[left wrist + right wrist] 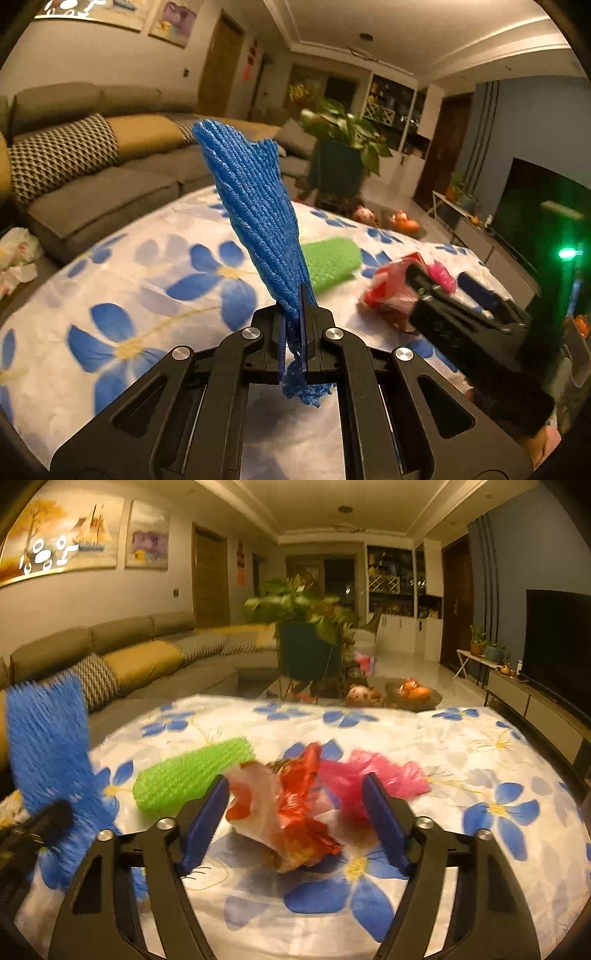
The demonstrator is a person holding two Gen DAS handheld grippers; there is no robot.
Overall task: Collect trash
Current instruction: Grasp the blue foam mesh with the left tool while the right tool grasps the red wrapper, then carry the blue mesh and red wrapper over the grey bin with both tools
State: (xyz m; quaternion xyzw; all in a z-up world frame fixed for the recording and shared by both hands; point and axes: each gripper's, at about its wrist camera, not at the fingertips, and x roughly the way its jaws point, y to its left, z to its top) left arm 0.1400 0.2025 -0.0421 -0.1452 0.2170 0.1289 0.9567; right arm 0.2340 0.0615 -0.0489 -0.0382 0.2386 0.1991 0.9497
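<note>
The left gripper [293, 314] is clamped on a blue foam fruit net [255, 206], which stands up from its jaws above the table. The right gripper [295, 812] is spread wide with its blue pads [384, 819] on either side of a crumpled red and white plastic wrapper [291, 812] lying on the flower-print tablecloth [480, 760]. A green foam net [192, 775] lies just left of the wrapper and a pink plastic bag [373, 775] just behind it; further back stand a potted plant [306, 635], a fruit bowl [413, 694] and a sofa [122, 657].
</note>
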